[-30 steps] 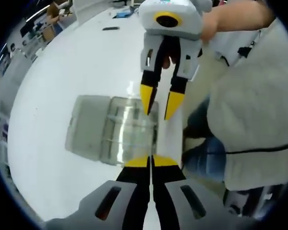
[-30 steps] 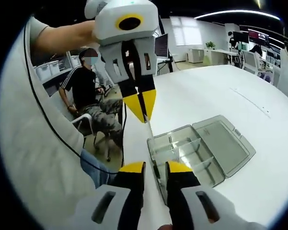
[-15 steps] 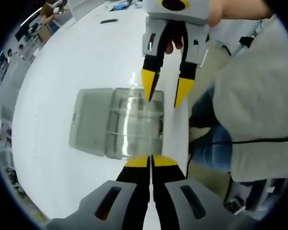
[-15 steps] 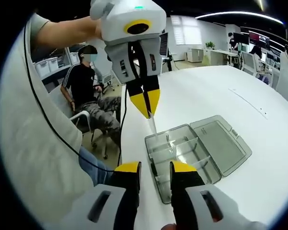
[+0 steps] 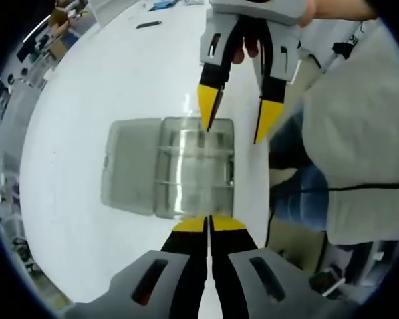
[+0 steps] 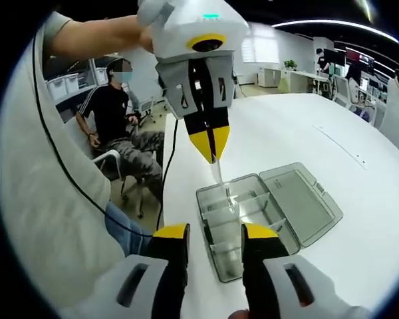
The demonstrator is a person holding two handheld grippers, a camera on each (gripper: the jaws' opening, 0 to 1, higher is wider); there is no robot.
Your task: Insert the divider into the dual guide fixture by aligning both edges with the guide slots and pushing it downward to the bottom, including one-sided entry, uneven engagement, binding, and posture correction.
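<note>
Left gripper pinching thin clear divider, jaws nearly closed, hovering just above open clear plastic box at 12 o'clock of right gripper view. Right gripper gaping wide, holding nothing, above box's 1 o'clock edge in left gripper view. One box, hinged lid lying flat, several compartments, sitting on glossy white counter.

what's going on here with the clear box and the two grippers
A person holds a gripper in each hand over an open clear box on a white table. The left gripper is shut on a thin clear divider, held just above the box's compartments, not yet seated. The right gripper is open, hovering at the near edge of the box with nothing in it.
</note>
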